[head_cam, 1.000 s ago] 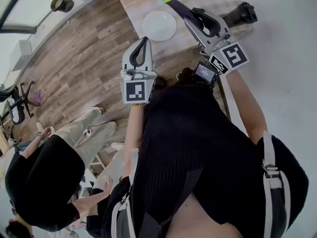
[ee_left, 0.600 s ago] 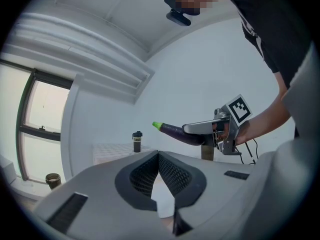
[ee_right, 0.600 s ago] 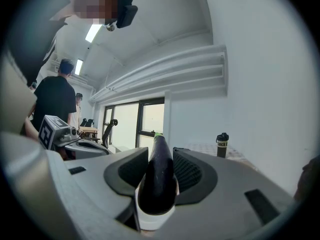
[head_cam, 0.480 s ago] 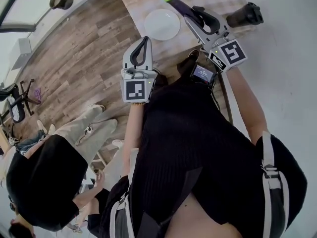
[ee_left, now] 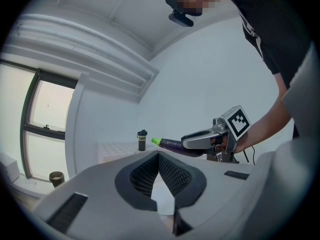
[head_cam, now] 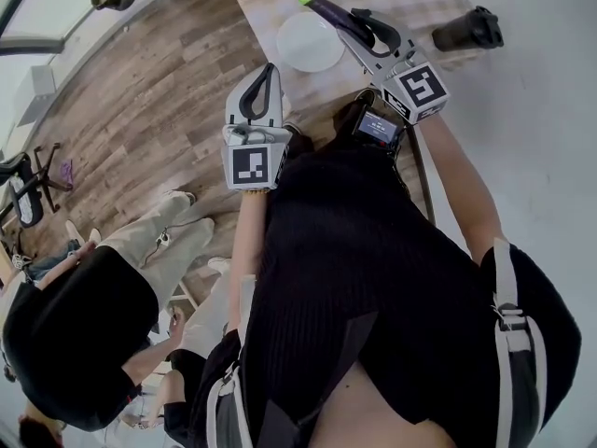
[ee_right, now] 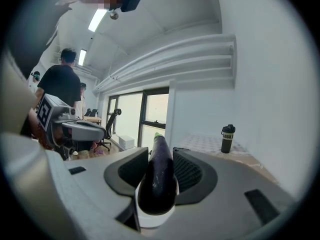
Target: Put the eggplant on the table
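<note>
- The table (head_cam: 254,12) stood on the far side of the scene, with a white plate (head_cam: 310,45) on it near its left edge. The step in hand looked like lowering the eggplant (head_cam: 326,9) onto the tabletop. It would go best brought low and level over bare wood beside the plate, and released only once it rested, so that it neither dropped nor rolled.
- The right gripper (head_cam: 359,24) was clamped on the eggplant, with its pads pressing the thick end from both sides.
- The left gripper (ee_left: 159,156) hung nearer the person, by the table's left edge, with its jaws together on nothing.
- The eggplant ran lengthwise between the right jaws and reached well beyond their tips. Its green tip pointed far-left above the plate's far rim, and it seemed clear of the table.
- A dark bottle (ee_right: 227,138) stood at the far right, well apart.
</note>
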`<state>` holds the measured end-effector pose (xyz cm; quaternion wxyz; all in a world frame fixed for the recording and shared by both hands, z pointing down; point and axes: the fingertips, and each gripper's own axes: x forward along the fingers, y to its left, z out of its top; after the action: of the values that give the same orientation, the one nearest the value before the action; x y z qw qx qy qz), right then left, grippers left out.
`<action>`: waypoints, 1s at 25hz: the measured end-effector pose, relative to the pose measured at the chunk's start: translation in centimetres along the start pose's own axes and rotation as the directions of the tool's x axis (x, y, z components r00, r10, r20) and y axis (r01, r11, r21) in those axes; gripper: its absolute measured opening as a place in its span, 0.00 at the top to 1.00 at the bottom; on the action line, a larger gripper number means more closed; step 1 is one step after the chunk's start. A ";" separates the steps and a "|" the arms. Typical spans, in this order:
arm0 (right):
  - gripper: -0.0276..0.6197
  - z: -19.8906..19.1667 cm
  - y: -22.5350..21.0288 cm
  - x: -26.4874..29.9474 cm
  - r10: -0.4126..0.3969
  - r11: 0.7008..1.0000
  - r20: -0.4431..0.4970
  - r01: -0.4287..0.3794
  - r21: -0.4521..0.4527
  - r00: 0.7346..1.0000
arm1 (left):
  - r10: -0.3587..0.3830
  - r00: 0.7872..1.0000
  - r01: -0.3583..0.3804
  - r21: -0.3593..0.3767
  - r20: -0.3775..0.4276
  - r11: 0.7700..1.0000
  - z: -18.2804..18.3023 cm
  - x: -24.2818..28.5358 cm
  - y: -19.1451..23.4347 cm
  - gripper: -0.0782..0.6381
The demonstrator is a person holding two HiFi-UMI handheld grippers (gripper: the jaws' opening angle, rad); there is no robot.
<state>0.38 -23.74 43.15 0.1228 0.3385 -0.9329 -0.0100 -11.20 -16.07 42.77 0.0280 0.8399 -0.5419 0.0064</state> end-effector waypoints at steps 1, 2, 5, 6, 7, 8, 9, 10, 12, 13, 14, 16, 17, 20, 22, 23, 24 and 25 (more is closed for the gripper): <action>0.71 -0.4 0.1 0.3 0.003 1.000 -0.007 -0.003 0.005 1.000 | 0.000 1.000 0.000 -0.001 -0.002 1.000 -0.1 -0.1 0.1 0.89; 0.71 -0.7 0.2 0.5 0.005 1.000 -0.013 -0.004 0.009 1.000 | 0.000 1.000 0.000 -0.005 -0.004 1.000 -0.2 -0.1 0.1 0.89; 0.71 -1.2 0.4 1.2 0.010 1.000 -0.027 -0.010 0.014 1.000 | -0.001 1.000 0.001 -0.006 -0.006 1.000 -0.4 -0.1 0.5 0.89; 0.71 -1.3 0.5 1.4 0.013 1.000 -0.031 -0.012 0.014 0.999 | -0.002 1.000 0.002 0.002 -0.003 1.000 -0.4 -0.2 0.7 0.89; 0.71 -1.5 0.6 1.6 0.015 1.000 -0.036 -0.014 0.013 0.999 | -0.003 1.000 0.003 0.009 0.001 1.000 -0.3 -0.2 0.9 0.89; 0.71 -1.6 0.7 1.8 0.017 1.000 -0.041 -0.016 0.012 0.999 | -0.003 1.000 0.003 0.011 0.002 1.000 -0.3 -0.2 1.0 0.89; 0.71 -1.7 0.8 2.0 0.019 1.000 -0.046 -0.019 0.011 0.999 | -0.001 1.000 0.001 0.010 0.002 1.000 -0.3 -0.3 1.2 0.89; 0.71 -1.9 0.9 2.2 0.022 1.000 -0.050 -0.022 0.011 0.999 | 0.002 1.000 -0.002 0.005 0.000 1.000 -0.4 -0.4 1.4 0.89; 0.71 -2.3 1.1 2.6 0.029 1.000 -0.059 -0.029 0.008 0.998 | 0.012 1.000 -0.012 -0.011 -0.006 1.000 -0.5 -0.5 1.7 0.89; 0.71 -2.5 1.2 2.8 0.032 0.999 -0.066 -0.032 0.006 0.997 | 0.015 1.000 -0.015 -0.012 -0.006 1.000 -0.5 -0.5 1.9 0.89; 0.71 -2.7 1.3 3.0 0.035 0.999 -0.072 -0.035 0.004 0.997 | 0.017 1.000 -0.017 -0.009 -0.005 1.000 -0.5 -0.6 2.1 0.89; 0.71 -2.8 1.3 2.9 0.039 0.999 -0.085 -0.039 -0.001 0.996 | 0.020 1.000 -0.020 -0.006 -0.003 1.000 0.0 -0.7 2.0 0.89; 0.71 -2.6 1.3 2.6 0.041 0.999 -0.091 -0.042 -0.004 0.995 | 0.022 1.000 -0.022 -0.010 -0.002 1.000 0.4 -0.8 1.7 0.89; 0.71 -3.1 1.5 2.5 0.051 0.999 -0.113 -0.053 -0.014 0.992 | 0.029 1.000 -0.029 -0.020 -0.004 0.999 0.6 -1.0 1.6 0.89; 0.71 -4.5 1.9 3.4 0.057 0.998 -0.127 -0.060 -0.015 0.990 | 0.031 0.999 -0.031 -0.015 -0.009 0.999 -0.4 -1.0 2.2 0.89; 0.71 -5.0 2.0 3.7 0.060 0.998 -0.134 -0.062 -0.015 0.989 | 0.032 0.999 -0.032 -0.013 -0.007 0.999 -0.7 -1.1 2.5 0.89; 0.71 -5.5 2.1 3.9 0.062 0.998 -0.141 -0.065 -0.014 0.988 | 0.033 0.999 -0.033 -0.014 -0.005 0.999 -0.9 -1.1 2.6 0.89; 0.71 -5.9 2.1 3.9 0.065 0.998 -0.149 -0.068 -0.014 0.987 | 0.034 0.999 -0.034 -0.014 -0.003 0.999 -0.9 -1.1 2.6 0.89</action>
<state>-2.46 -24.24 49.95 0.1956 0.3060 -0.9317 0.0104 -13.97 -16.09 43.75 0.0346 0.8302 -0.5563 0.0043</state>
